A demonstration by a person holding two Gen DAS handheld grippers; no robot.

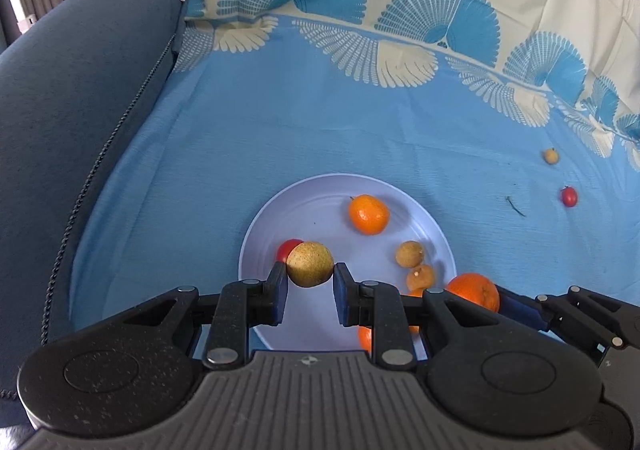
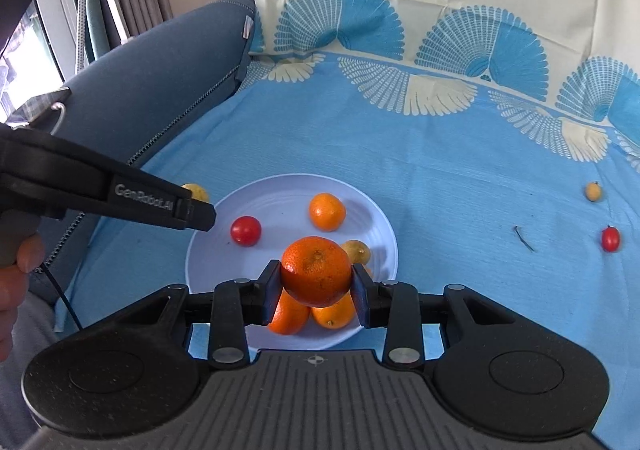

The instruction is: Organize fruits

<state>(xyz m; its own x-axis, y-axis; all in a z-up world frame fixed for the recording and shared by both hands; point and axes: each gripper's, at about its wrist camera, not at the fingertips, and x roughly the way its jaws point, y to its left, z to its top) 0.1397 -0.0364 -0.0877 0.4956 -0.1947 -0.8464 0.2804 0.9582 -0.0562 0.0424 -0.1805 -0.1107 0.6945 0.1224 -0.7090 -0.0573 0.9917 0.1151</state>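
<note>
A pale plate (image 1: pixel 316 194) (image 2: pixel 280 190) lies on the blue cloth. My left gripper (image 1: pixel 310 278) is shut on a yellow-green round fruit (image 1: pixel 310 264) above the plate's left part; that fruit shows at the left gripper's tip in the right wrist view (image 2: pixel 196 192). My right gripper (image 2: pixel 316 282) is shut on a large orange (image 2: pixel 316 270) (image 1: pixel 474 290) above the plate's near side. On the plate lie a small orange (image 1: pixel 368 214) (image 2: pixel 327 211), a red tomato (image 1: pixel 289 249) (image 2: pixel 245 230), brownish small fruits (image 1: pixel 410 254) and two more oranges (image 2: pixel 288 316).
A small yellow fruit (image 1: pixel 551 156) (image 2: pixel 593 191) and a red tomato (image 1: pixel 569 196) (image 2: pixel 611 238) lie on the cloth at the right. A dark stem (image 1: pixel 515 206) lies between them and the plate. A blue-grey sofa arm (image 1: pixel 80 90) rises at the left.
</note>
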